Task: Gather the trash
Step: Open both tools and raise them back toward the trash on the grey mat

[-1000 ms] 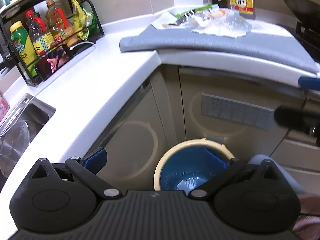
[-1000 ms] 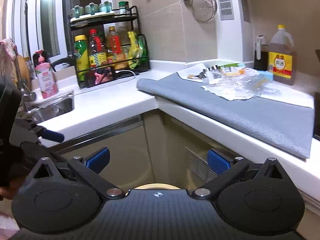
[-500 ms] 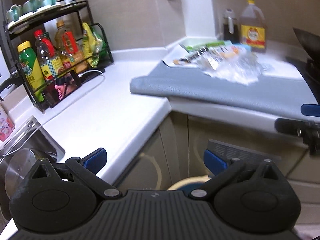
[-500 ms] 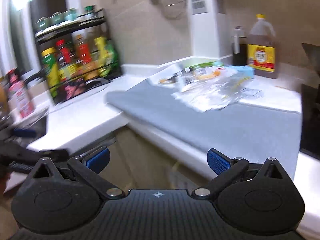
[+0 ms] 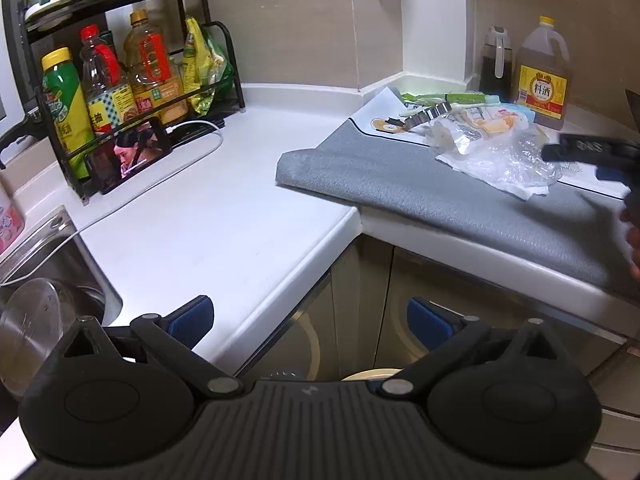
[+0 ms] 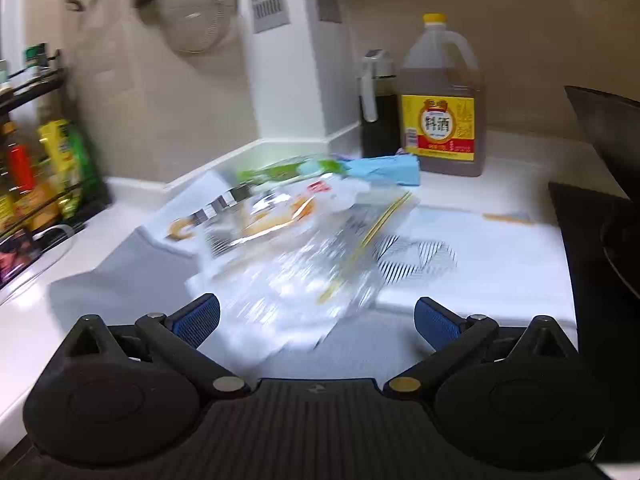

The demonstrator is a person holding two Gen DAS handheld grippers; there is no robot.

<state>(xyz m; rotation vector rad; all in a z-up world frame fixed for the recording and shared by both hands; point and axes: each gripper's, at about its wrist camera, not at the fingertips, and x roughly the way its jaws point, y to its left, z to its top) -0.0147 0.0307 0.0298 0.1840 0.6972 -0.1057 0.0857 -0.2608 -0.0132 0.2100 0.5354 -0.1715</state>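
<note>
A heap of trash lies on the grey mat [image 5: 400,184] on the counter: clear plastic bags [image 5: 504,160], printed wrappers [image 5: 476,120] and a green packet [image 5: 448,98]. In the right wrist view the clear bags [image 6: 304,264] lie just ahead of my right gripper [image 6: 316,316], which is open and empty over the mat [image 6: 132,292]. My left gripper [image 5: 310,318] is open and empty, held in front of the counter's corner, above the cabinets. The rim of a yellow bin [image 5: 370,375] shows below it. The right gripper [image 5: 588,152] shows at the right edge of the left wrist view.
A black rack [image 5: 120,80] with bottles stands at the back left, a phone [image 5: 132,152] with its cable in front. A sink [image 5: 44,288] is at the left. A cooking-wine jug [image 6: 440,100] and a dark bottle [image 6: 378,108] stand behind the trash. A black hob [image 6: 600,260] is at the right.
Both grippers have risen from the bin by the cabinets. The right gripper has swung right and forward over the grey mat, close to the trash heap. Both jaws stay open.
</note>
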